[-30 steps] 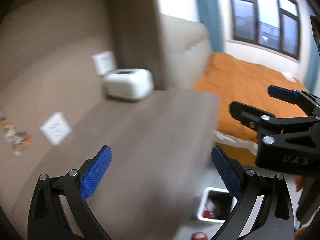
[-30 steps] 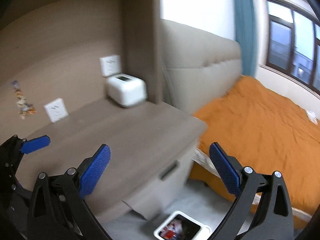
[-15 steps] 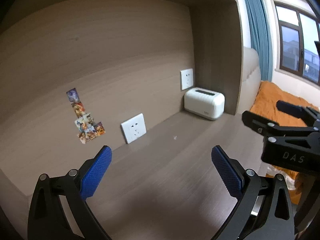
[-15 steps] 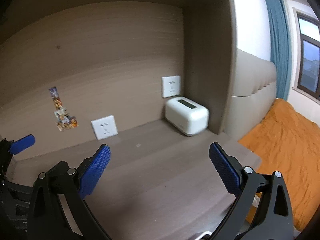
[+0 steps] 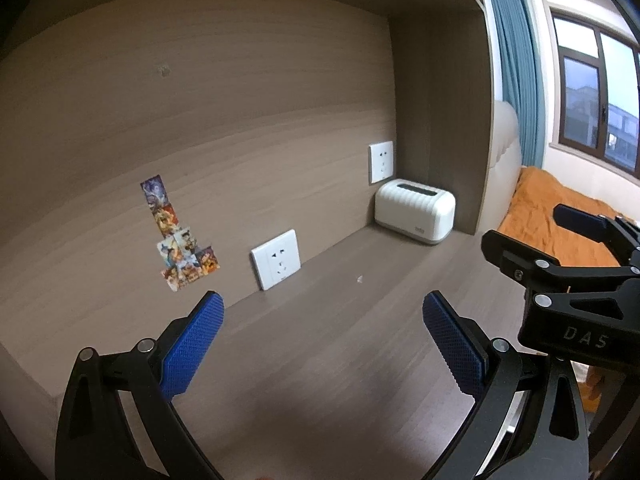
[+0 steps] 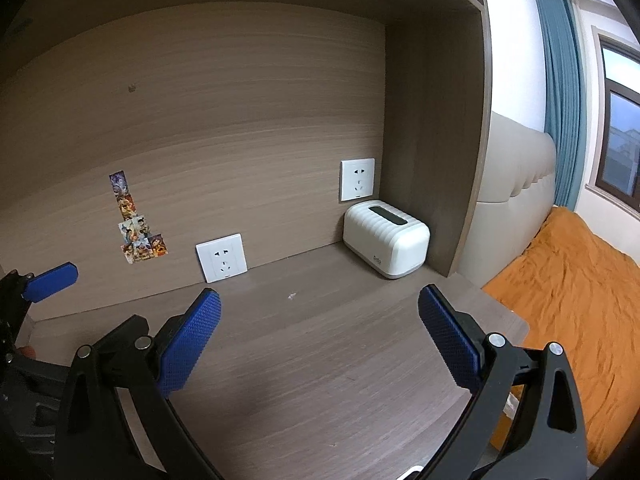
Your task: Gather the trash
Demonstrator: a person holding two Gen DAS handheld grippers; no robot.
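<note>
Both grippers hover over the wooden worktop (image 6: 320, 360), jaws spread wide and holding nothing. The left gripper (image 5: 322, 344) points toward the back panel; the right gripper (image 6: 318, 334) sits just to its right, its black frame visible at the edge of the left wrist view. Ahead of both, between their fingertips and the wall, lies a tiny white scrap (image 6: 291, 297) — the only trash in sight. Farther ahead and rightward stands a white box (image 6: 386, 238), with wall sockets (image 6: 221, 258) and stickers (image 6: 138, 226) behind.
</note>
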